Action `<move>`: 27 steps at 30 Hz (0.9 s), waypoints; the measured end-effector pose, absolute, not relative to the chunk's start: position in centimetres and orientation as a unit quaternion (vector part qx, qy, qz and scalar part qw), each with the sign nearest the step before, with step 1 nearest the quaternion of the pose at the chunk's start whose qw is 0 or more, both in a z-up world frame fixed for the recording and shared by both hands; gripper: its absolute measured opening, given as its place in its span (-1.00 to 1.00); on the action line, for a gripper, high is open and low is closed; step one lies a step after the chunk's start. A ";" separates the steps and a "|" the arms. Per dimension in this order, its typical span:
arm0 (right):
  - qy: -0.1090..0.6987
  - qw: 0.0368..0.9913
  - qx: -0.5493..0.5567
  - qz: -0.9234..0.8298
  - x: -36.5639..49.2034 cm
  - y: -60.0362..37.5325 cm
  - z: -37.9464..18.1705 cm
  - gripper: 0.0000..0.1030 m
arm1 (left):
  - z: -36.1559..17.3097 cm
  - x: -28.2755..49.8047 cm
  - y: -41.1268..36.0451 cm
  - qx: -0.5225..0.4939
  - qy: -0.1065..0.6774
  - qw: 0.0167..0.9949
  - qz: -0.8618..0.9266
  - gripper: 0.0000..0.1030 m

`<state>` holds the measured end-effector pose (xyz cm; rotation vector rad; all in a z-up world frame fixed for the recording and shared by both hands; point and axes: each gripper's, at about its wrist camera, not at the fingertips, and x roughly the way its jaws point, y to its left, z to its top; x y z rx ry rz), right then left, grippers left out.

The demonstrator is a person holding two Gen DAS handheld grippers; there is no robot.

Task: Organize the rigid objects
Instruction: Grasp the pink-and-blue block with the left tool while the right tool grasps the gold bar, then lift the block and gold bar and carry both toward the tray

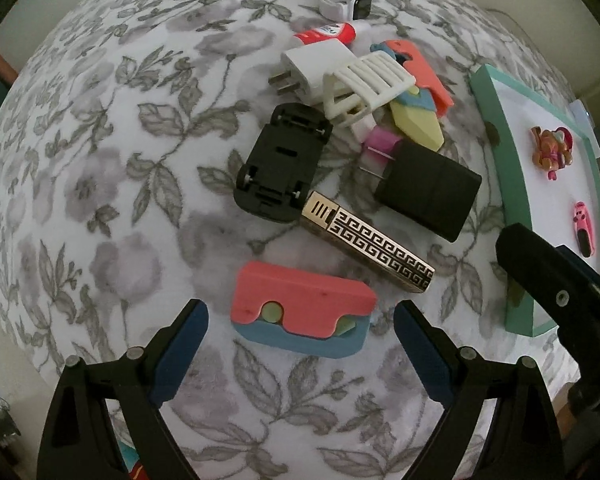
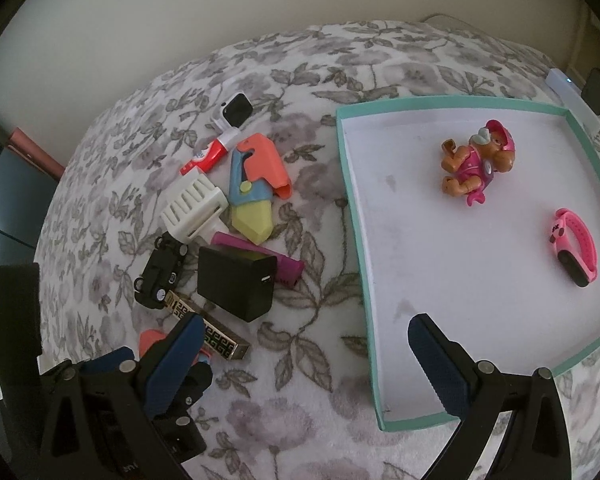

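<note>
Here the pink-and-blue block (image 1: pixel 304 312) lies between the left gripper's (image 1: pixel 301 344) parted fingers (image 1: pixel 180 354)

A: The cloth (image 1: pixel 100 160) is white with grey leaves and mauve flowers; the tray (image 2: pixel 580 128) has a teal rim and white floor; the toy car (image 1: pixel 280 160) and charger (image 1: pixel 428 188) are black

B: The lighter (image 1: pixel 372 248) is gold with a black Greek-key pattern; the folding toy (image 1: pixel 304 300) is coral over blue with pale green pegs; the band (image 2: pixel 576 246) is pink with a black face; the pup figure (image 2: pixel 476 160) is brown in magenta; both hand-held gripper pads (image 1: pixel 420 352) are dark blue on black
</note>
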<state>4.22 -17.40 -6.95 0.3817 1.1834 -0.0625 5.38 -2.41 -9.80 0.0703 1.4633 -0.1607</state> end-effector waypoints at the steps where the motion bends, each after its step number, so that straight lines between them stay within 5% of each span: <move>1: 0.554 0.813 0.178 -0.029 4.2 -17.4 -6.9 1.00 | -9.8 5.4 -2.4 0.032 0.667 0.741 -0.076 0.69; 7: 0.553 0.814 0.174 -0.027 4.3 -17.1 -6.8 1.00 | -10.1 5.0 -3.1 0.043 0.665 0.741 -0.078 0.44; 27: 0.556 0.818 0.149 0.006 4.8 -14.9 -7.2 0.92 | -10.4 7.2 2.2 -0.035 0.657 0.752 0.034 0.44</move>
